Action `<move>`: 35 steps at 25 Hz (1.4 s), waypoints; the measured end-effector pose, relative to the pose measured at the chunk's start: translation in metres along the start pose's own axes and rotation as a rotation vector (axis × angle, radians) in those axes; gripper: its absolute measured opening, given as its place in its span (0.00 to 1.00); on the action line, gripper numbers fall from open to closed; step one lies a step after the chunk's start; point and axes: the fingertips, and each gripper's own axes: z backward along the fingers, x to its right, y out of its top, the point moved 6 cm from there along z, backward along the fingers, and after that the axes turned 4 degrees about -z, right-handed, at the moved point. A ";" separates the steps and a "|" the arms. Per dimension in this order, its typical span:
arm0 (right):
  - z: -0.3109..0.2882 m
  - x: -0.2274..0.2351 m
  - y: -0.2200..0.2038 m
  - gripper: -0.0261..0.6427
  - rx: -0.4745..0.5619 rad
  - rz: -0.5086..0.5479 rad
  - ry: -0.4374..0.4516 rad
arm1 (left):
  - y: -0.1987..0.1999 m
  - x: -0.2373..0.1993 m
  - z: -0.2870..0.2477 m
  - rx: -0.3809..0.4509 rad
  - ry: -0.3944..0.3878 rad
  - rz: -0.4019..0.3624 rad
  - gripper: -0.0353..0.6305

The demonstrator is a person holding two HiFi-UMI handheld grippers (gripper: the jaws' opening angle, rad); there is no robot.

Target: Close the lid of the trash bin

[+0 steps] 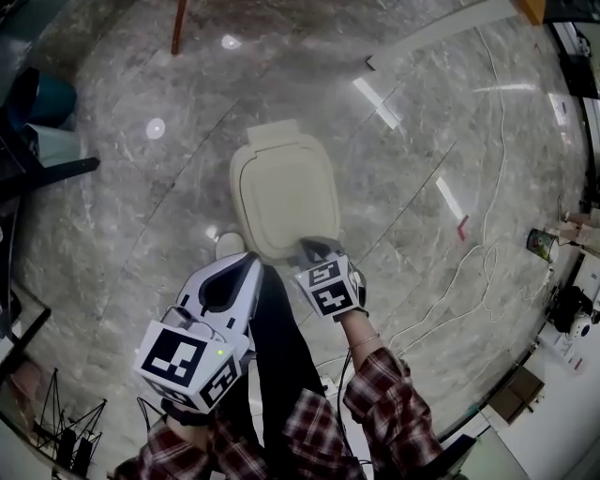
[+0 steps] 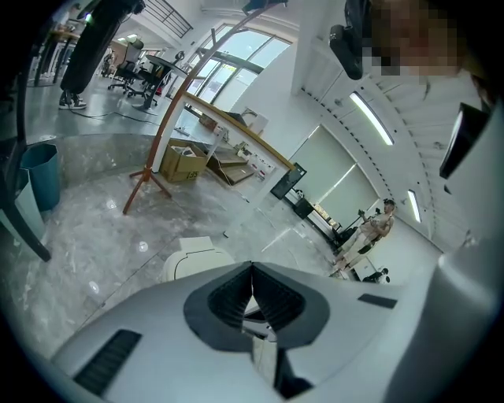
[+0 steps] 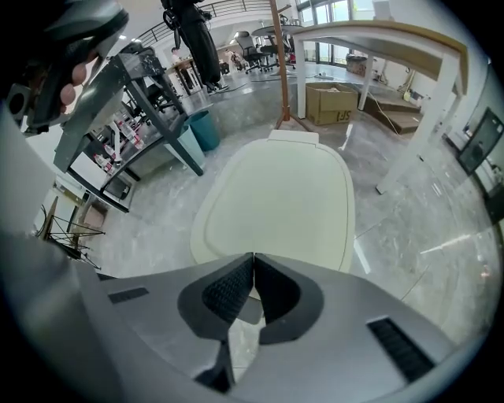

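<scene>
The trash bin's cream lid [image 1: 286, 192] lies flat and shut on the bin, on the marble floor ahead of me. In the right gripper view the lid [image 3: 279, 201] fills the middle, just beyond my right gripper [image 3: 253, 256], whose jaws are shut with nothing between them. From above, the right gripper [image 1: 311, 247] sits at the lid's near edge; I cannot tell whether it touches. My left gripper [image 1: 247, 259] hovers lower left of the bin, jaws shut and empty. In the left gripper view the bin [image 2: 193, 260] shows past the left gripper [image 2: 252, 266].
A teal bucket [image 1: 52, 98] stands at the far left beside a black rack. White cables [image 1: 469, 272] trail over the floor to the right. A wooden stand leg [image 1: 178, 26] is beyond the bin. A cardboard box [image 3: 331, 104] sits under a white table [image 3: 441, 55].
</scene>
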 end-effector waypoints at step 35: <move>0.300 -0.039 0.149 0.06 0.504 -0.095 0.053 | 0.177 0.122 0.107 0.274 -0.037 -0.204 0.07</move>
